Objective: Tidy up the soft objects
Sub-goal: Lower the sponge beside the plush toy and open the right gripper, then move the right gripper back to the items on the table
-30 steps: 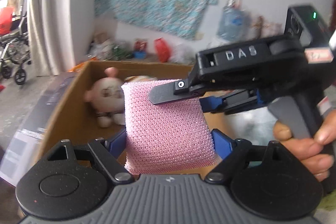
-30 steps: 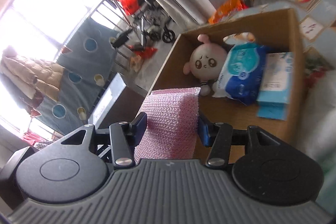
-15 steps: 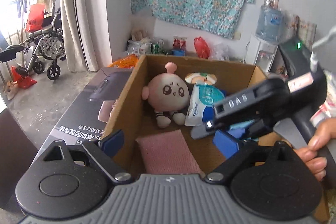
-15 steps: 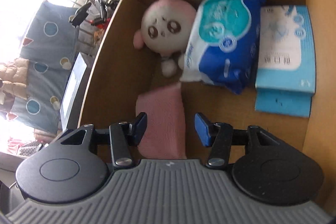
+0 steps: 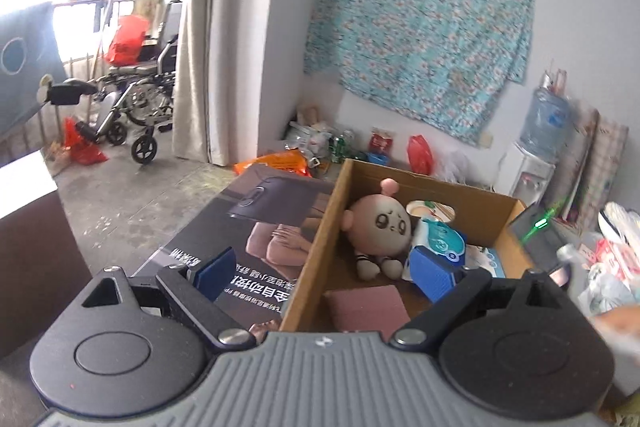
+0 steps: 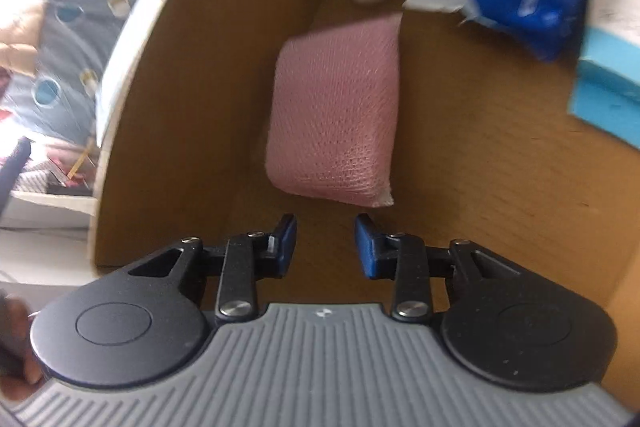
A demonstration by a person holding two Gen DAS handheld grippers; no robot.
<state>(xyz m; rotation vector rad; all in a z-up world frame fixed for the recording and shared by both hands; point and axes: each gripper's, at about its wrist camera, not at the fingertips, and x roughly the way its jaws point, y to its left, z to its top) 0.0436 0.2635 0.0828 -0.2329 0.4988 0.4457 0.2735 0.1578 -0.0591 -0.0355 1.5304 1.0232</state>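
Observation:
A pink mesh sponge lies flat on the floor of the cardboard box, against its left wall. It also shows in the left wrist view. A pink plush doll, a blue wipes pack and a light blue tissue pack lie further in. My right gripper is open and empty inside the box, just short of the sponge. My left gripper is open wide and empty, above the box's near left wall.
The box stands beside a flat dark printed carton. A wheelchair stands by the curtain. A water dispenser and bags stand along the back wall. Plastic bags lie to the right.
Both grippers let go of the pink sponge, which dropped into the box. My left gripper drew back and left. My right gripper moved down inside the box.

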